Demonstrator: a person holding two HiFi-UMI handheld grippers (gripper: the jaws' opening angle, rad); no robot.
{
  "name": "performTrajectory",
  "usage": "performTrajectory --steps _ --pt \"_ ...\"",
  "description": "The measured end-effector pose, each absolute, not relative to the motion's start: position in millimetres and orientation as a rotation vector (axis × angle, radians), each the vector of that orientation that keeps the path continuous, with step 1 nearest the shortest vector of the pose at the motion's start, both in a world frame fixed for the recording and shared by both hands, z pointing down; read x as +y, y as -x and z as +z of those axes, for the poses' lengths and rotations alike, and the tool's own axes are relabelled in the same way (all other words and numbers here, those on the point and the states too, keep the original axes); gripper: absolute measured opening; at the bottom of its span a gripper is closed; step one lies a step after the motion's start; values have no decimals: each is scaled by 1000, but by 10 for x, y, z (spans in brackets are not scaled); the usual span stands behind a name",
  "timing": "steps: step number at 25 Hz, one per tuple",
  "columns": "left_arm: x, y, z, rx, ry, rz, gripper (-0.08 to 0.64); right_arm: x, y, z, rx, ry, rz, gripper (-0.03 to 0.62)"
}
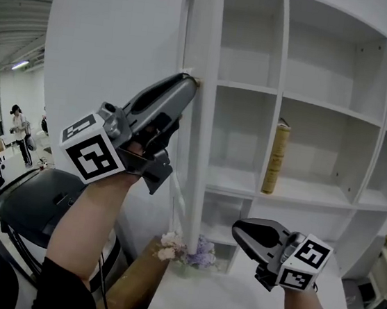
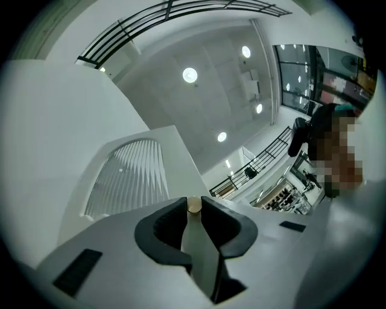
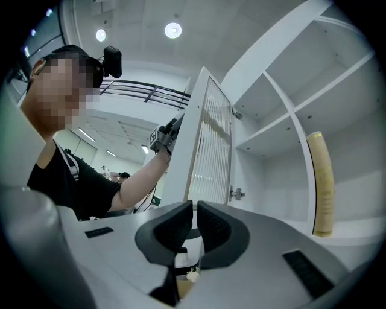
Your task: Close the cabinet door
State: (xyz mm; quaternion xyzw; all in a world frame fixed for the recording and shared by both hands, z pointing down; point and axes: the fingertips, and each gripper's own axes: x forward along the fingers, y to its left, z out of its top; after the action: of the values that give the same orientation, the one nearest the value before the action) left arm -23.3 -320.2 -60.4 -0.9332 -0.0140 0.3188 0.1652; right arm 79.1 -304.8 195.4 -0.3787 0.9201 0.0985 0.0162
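There is one cabinet door [image 3: 216, 142], two hand-held grippers, two hinges, one tan roll and one small bunch of flowers.

The door is a tall white frame around a pane of ribbed, see-through panelling. It hangs at the left edge of the white cabinet [image 1: 325, 107] and stands swung out from it, so the head view sees only its thin outer edge [image 1: 201, 123]. The right gripper view shows its inner face, with the upper hinge [image 3: 235, 112] and lower hinge [image 3: 236, 194] fixing it to the cabinet's left wall.

The left gripper [image 1: 192, 81] is raised to the door's free edge, well above the bottom shelf. Its jaws are clamped on that edge [image 2: 202, 253], the white panel running between the pads, and a small round tan piece [image 2: 193, 205] sits at their tips.

The right gripper [image 1: 236, 227] hangs low in front of the cabinet's bottom shelves, apart from the door. Its jaws [image 3: 194, 208] are drawn together with only a sliver between them and hold nothing.

The tan roll [image 1: 275, 159] stands upright on a middle shelf, against an upright divider. The flowers [image 1: 185, 249] lie near the foot of the door, at the cabinet's lower left corner.
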Motion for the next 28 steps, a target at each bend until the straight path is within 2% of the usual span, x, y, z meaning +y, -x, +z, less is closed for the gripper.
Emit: performTrajectory --steps 15,28 --pt "-3408 -1056 -586 464 2549 762 87 -2974 -1701 2014 2812 1233 319 52" --pt "-3702 -1653 -538 664 2413 741 87 -2773 -2393 2322 2765 1324 289 52"
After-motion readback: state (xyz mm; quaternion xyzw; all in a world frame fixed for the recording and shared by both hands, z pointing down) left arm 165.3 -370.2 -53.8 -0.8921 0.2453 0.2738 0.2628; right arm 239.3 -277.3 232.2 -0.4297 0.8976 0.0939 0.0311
